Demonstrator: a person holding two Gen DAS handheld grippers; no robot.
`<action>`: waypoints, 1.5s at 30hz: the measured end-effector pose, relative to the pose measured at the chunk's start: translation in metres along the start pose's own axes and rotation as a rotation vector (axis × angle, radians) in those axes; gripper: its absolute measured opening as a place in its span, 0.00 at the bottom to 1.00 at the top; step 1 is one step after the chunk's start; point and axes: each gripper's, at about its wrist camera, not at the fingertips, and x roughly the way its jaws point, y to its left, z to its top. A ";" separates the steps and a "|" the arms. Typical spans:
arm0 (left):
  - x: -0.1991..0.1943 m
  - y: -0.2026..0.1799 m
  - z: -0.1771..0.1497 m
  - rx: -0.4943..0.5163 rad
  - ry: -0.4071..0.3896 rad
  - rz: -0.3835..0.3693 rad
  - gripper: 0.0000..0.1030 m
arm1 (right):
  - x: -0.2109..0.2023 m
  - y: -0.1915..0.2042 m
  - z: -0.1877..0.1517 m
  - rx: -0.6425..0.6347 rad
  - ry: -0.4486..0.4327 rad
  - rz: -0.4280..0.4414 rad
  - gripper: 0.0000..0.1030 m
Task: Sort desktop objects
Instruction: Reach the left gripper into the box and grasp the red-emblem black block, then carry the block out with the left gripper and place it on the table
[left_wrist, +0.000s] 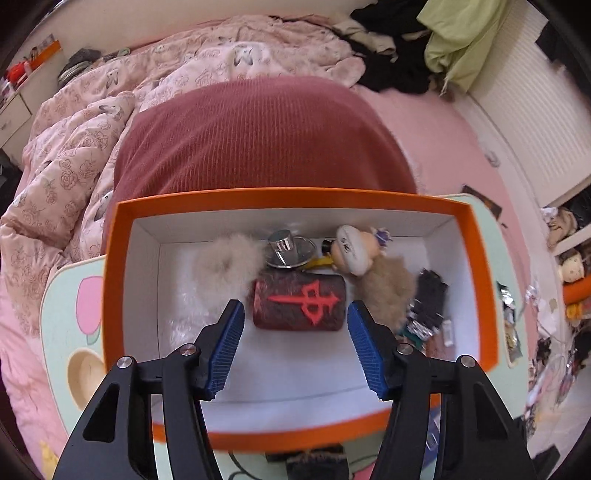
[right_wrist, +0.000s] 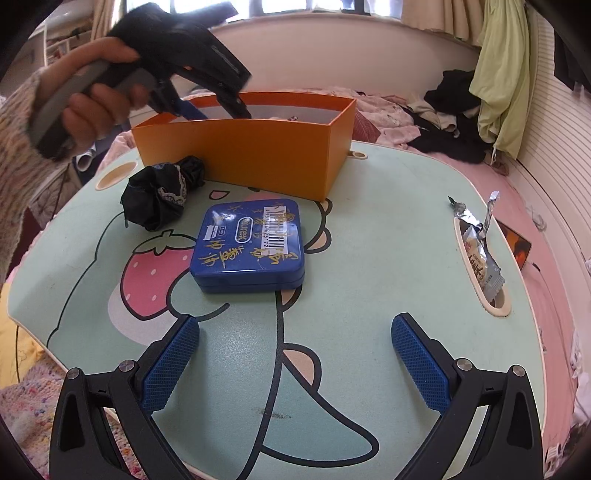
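Orange box (left_wrist: 110, 295) stands at the far side of a lap table (right_wrist: 369, 258) printed with a cartoon and a strawberry. Inside the box, seen from the left wrist: a dark red block (left_wrist: 299, 304) with a red symbol on its top face, lying near the middle of the white floor; a pale fur puff (left_wrist: 229, 264) just behind it to the left; a shiny metal lid (left_wrist: 290, 253) behind it; a small doll (left_wrist: 354, 251) with a tan fur tail (left_wrist: 388, 291) to the right; a heap of dark small items (left_wrist: 428, 306) against the right wall.

Left gripper (left_wrist: 293, 319) hangs over the box, pointing steeply down — jaws part-spread, nothing between the blue pads, the block below them and not touched. In the right wrist view a hand (right_wrist: 92, 99) in a knitted sleeve holds this gripper above the box's near left corner.

On the table outside the box: a blue tin (right_wrist: 249, 247) with gold writing and a barcode label, lying flat near the centre; a bundle of black cloth (right_wrist: 162, 192) with lace trim just left of it, close to the box wall; an opened snack packet (right_wrist: 480, 258) resting in the slot at the table's right edge.

Right gripper (right_wrist: 295, 360) sits low over the near part of the table — jaws wide apart, empty, the tin ahead of them and well clear.
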 end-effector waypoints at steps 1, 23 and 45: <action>0.005 -0.001 0.001 0.000 0.015 -0.002 0.60 | 0.000 0.000 0.000 0.000 0.000 0.000 1.00; -0.123 0.001 -0.079 0.109 -0.357 -0.077 0.60 | 0.002 0.002 0.002 -0.001 -0.002 0.000 1.00; -0.039 0.000 -0.183 0.128 -0.283 0.085 0.65 | 0.004 0.001 0.001 -0.002 -0.004 0.001 1.00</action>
